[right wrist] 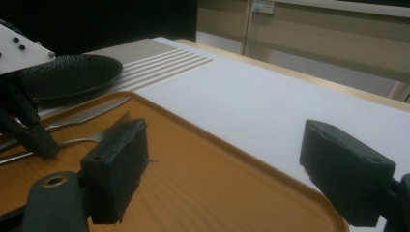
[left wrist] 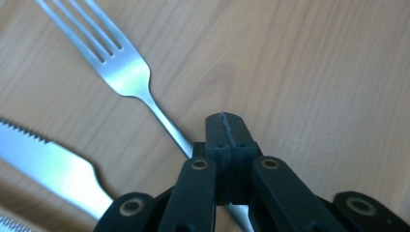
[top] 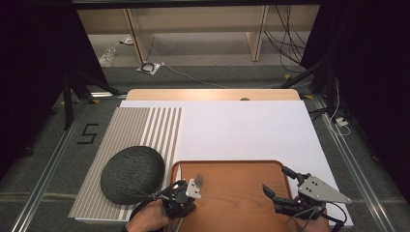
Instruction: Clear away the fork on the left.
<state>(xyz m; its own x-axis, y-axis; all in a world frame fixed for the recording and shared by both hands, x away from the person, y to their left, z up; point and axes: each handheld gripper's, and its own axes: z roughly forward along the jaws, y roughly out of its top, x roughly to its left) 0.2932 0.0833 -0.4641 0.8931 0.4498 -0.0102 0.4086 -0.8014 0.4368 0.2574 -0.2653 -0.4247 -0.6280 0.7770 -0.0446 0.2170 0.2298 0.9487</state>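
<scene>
The table (top: pixel 290 94) carries a white mat (top: pixel 241 130) with a striped placemat (top: pixel 145 130) at its left. On the striped placemat lies a dark plate (top: pixel 131 173), close to the near left corner.

A wooden tray (top: pixel 232 198) sits on the near part of the white mat, its left edge just beside the plate. In my right gripper view the tray's raised rim (right wrist: pixel 232 150) runs diagonally between the wood and the mat.

My right gripper (top: pixel 280 186) hovers over the right part of the tray. Its jaws stand wide apart with nothing between them. In its own view both pads (right wrist: pixel 118 169) are clear of the tray surface.

My left gripper (top: pixel 193 186) is at the left part of the tray. Its jaws are pressed together, the two tips meeting along a thin seam in its own view. They are clamped on the handle of the fork (left wrist: pixel 123 67), which passes under the tips and comes out below them.

The fork lies on the tray wood, tines pointing away from my left gripper. A knife (left wrist: pixel 48 164) lies just beside it, serrated edge visible, blade in roughly the same direction. I cannot tell whether fork and knife touch.
</scene>
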